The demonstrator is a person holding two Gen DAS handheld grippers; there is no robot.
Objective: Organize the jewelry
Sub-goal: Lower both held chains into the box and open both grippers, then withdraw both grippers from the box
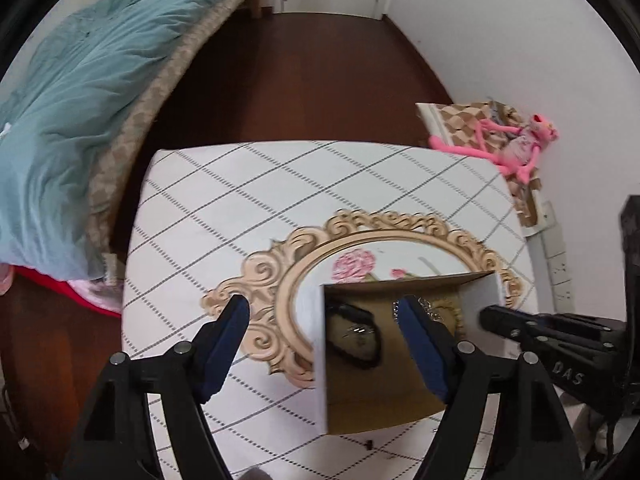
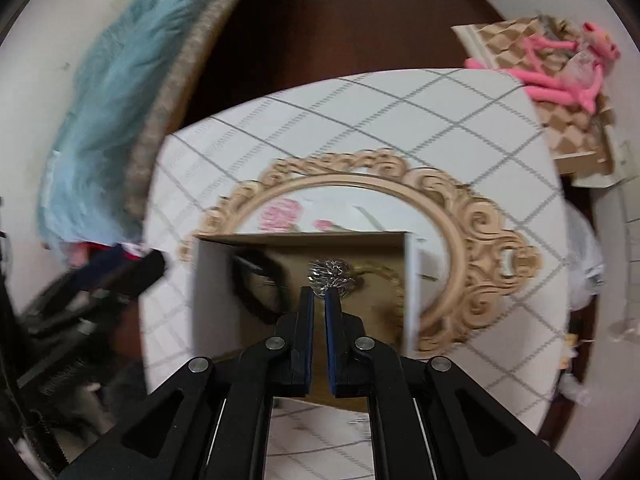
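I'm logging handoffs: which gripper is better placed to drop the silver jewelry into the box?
Right. The right gripper is shut on the silver jewelry, directly over the open cardboard box. The left gripper is open and holds nothing.

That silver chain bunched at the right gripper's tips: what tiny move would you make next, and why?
Probably open the right gripper and let the silver chain drop. It hangs bunched over the open cardboard box, which already holds a black band and a gold chain, so release looks safe.
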